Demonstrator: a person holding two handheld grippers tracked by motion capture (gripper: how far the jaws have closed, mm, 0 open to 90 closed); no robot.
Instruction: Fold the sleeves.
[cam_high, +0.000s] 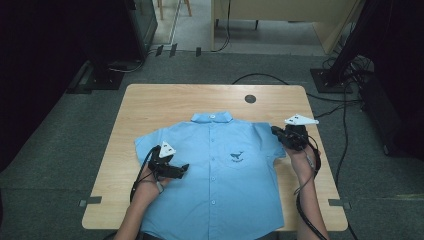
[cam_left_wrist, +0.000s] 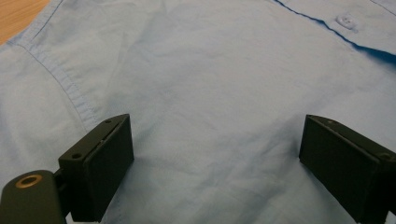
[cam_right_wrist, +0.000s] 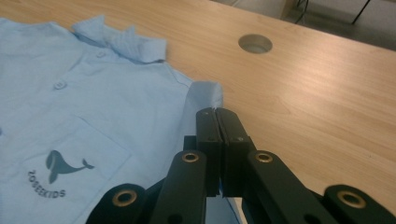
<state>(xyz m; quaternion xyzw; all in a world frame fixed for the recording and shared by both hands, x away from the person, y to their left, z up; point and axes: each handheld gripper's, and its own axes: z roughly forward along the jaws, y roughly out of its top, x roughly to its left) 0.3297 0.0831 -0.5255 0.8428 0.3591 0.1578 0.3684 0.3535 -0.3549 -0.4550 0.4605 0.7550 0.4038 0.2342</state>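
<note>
My left gripper (cam_high: 183, 169) sits low over the blue shirt (cam_high: 220, 170), jaws wide apart. In the left gripper view the shirt (cam_left_wrist: 205, 93) spreads flat between and ahead of both jaws; neither pad pinches cloth. A stitched shoulder seam (cam_left_wrist: 60, 79) runs just ahead of my left jaw, the button placket with one button (cam_left_wrist: 346, 21) lies far ahead of the right jaw, and a sliver of bare desk (cam_left_wrist: 18, 14) shows beyond the sleeve.

My right gripper (cam_high: 276, 131) is at the shirt's other sleeve, jaws together. In the right gripper view a small fold of sleeve hem (cam_right_wrist: 205, 95) stands up right at the tips (cam_right_wrist: 217, 112), pinched between the jaws. The rest of the shirt (cam_right_wrist: 93, 112) lies off to the left of those jaws: collar (cam_right_wrist: 121, 42) ahead-left, chest pocket with whale print (cam_right_wrist: 65, 165) near left, close beside the linkage. To the right of the jaws is bare wooden desk (cam_right_wrist: 317, 107), with a round cable hole (cam_right_wrist: 255, 43) ahead and slightly right of the tips.

From the high view, the shirt lies face up, buttoned, collar away from me, hem hanging over the near desk edge (cam_high: 95, 220). Grippers well apart, one on each sleeve side.
</note>
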